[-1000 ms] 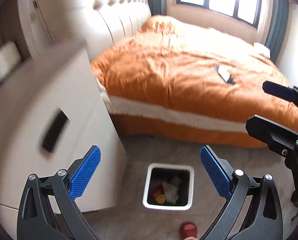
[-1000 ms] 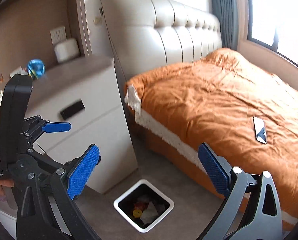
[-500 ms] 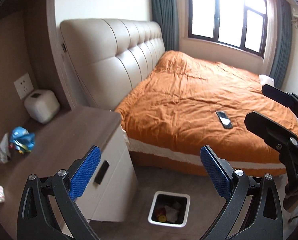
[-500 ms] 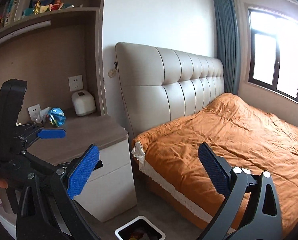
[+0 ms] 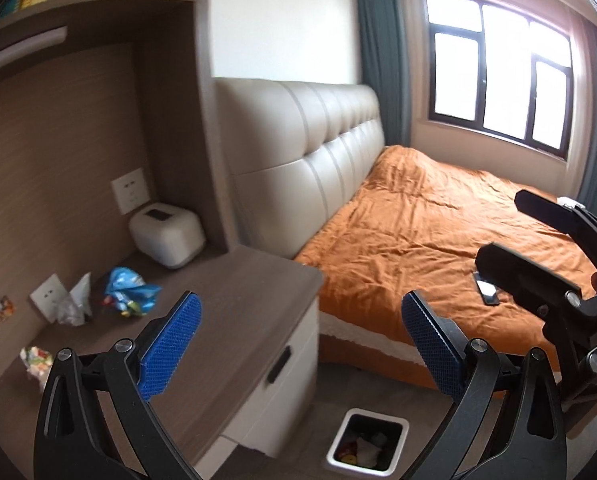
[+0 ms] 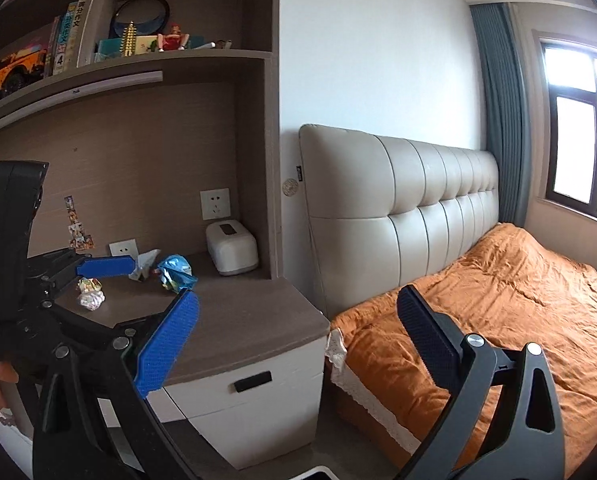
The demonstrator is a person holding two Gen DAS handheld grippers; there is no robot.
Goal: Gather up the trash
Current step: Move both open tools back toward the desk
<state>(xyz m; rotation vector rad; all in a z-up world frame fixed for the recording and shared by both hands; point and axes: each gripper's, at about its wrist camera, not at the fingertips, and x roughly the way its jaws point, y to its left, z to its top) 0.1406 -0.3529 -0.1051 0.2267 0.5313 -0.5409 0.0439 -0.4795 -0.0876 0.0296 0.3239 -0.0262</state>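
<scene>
Brown wood top: I see the nightstand [image 5: 242,280] spread below and ahead of my left tongs [image 5: 298,344], jaws wide, nothing between the blue pads.
Left edge: a crumpled colourful wrapper [image 5: 36,360] sits just left of my left finger.
Further ahead-left: a clear plastic scrap [image 5: 74,304] touches a blue snack bag [image 5: 128,292]; both lie beyond my left finger.
Behind them: a white box [image 5: 166,236] stands against the back panel.
Below, between my fingers: the white bin [image 5: 368,446] stands on the floor, trash inside it.
Right tongs [image 6: 298,344]: jaws wide and empty; the blue bag lies just beyond their left pad.
Far right: orange bed [image 5: 438,232], a phone [image 5: 486,290] lying on it.
</scene>
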